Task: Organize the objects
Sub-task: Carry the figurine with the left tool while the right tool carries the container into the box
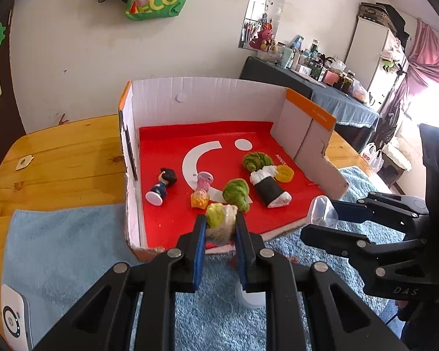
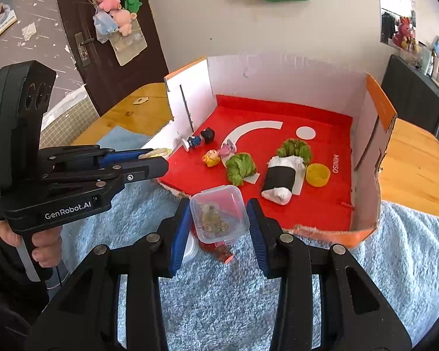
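The left gripper [image 1: 219, 223] has its fingers clamped on a plush lettuce toy [image 1: 221, 219]; the right gripper [image 2: 218, 219] pinches a clear plastic case [image 2: 218, 215]. Both hang at the open front of the red-floored cardboard box [image 1: 207, 99], likely for dropping among the toys already gathered there.

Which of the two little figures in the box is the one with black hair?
The blue-clothed figure, lying by the box's left wall. The other figure, mid-floor, has blond hair and pink and yellow colours.
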{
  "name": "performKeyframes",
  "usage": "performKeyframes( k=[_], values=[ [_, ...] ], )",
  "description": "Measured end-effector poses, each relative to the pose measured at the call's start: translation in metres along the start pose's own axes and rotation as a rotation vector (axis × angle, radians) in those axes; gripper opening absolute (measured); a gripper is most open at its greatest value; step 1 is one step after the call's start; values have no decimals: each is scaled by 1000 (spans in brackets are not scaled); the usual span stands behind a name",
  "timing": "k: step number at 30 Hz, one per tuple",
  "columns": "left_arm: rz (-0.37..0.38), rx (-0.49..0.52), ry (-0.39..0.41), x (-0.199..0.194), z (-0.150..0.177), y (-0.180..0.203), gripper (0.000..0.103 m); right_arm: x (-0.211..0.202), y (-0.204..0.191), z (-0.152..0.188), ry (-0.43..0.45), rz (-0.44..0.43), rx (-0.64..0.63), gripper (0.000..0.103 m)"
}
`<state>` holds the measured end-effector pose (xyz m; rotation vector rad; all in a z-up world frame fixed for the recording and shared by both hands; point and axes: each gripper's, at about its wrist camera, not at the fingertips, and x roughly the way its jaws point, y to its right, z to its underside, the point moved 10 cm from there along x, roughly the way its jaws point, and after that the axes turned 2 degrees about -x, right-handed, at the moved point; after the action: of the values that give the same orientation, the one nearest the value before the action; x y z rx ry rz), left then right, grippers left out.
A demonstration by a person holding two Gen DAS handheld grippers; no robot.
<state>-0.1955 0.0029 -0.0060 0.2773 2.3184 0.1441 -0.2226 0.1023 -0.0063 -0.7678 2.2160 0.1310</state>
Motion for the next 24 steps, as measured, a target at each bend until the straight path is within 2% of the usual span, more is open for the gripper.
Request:
performKeyframes(
  k=[11, 24],
  values=[
    [-10, 5, -17, 13, -11, -3, 19, 15, 19, -14, -20, 5, 18, 37],
    [19, 11, -135, 49, -5, -4, 19, 51, 27, -13, -111, -21, 12, 37]
  ],
)
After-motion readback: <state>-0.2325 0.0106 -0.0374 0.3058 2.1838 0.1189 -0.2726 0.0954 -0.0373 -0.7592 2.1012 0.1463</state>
